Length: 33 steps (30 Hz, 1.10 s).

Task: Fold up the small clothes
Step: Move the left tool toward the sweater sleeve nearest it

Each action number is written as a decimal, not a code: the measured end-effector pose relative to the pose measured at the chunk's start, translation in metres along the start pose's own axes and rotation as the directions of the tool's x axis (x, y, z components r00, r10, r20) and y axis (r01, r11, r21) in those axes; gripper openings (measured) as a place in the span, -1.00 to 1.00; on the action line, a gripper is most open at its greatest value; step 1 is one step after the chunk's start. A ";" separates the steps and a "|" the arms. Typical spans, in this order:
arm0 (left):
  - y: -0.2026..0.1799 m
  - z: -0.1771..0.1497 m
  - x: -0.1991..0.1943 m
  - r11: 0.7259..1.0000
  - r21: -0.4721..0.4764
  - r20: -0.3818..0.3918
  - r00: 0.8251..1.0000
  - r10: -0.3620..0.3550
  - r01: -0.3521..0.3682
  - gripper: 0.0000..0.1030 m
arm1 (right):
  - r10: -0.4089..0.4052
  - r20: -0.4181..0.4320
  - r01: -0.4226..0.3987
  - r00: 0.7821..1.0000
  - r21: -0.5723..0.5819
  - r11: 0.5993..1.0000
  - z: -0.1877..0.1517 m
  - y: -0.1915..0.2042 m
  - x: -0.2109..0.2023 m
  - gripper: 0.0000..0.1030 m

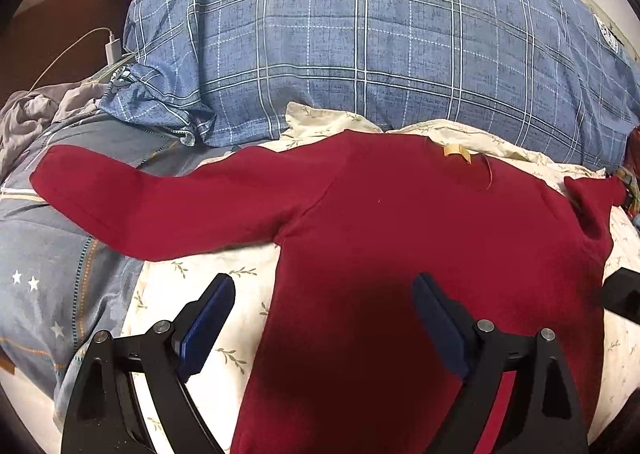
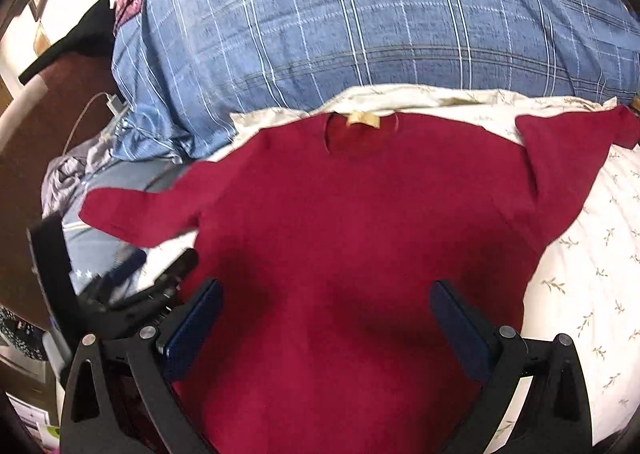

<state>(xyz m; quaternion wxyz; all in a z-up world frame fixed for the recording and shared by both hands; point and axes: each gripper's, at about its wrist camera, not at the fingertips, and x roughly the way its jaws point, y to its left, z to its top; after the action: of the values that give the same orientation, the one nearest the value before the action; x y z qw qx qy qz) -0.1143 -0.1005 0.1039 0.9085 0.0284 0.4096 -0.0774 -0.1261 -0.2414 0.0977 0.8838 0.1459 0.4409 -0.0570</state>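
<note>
Since both the left gripper (image 1: 324, 296) and right gripper (image 2: 326, 300) hang released, I'd pinch the soft, light red sweater (image 2: 352, 214) at its left sleeve cuff (image 1: 64, 178).

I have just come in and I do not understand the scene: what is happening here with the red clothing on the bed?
A person holds two handheld grippers over a small dark red long-sleeved top, laid flat on a cream leaf-print sheet, collar toward a blue plaid duvet. The left gripper and the right gripper are both open and grip nothing. The left sleeve is spread out; the right sleeve is bunched. No fold is visible yet.
</note>
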 end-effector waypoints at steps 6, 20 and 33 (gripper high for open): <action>-0.001 0.001 0.000 1.000 -0.001 0.003 1.000 0.000 0.000 0.75 | 0.036 0.019 -0.036 0.999 -0.012 0.999 0.020 0.022 -0.015 0.99; 0.001 0.003 0.008 1.000 -0.021 -0.007 1.000 0.002 -0.002 0.75 | -0.160 0.080 0.166 0.984 -0.072 0.983 0.021 0.009 0.024 0.99; -0.008 0.004 0.029 1.000 -0.009 -0.039 0.999 -0.009 0.009 0.75 | -0.188 0.074 0.192 0.979 -0.047 0.980 0.012 -0.008 0.044 0.99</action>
<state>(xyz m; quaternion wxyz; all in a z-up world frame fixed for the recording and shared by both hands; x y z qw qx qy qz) -0.0940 -0.1120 0.0848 0.9001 0.0241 0.4277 -0.0792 -0.0922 -0.2521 0.0679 0.8926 0.0774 0.4233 -0.1343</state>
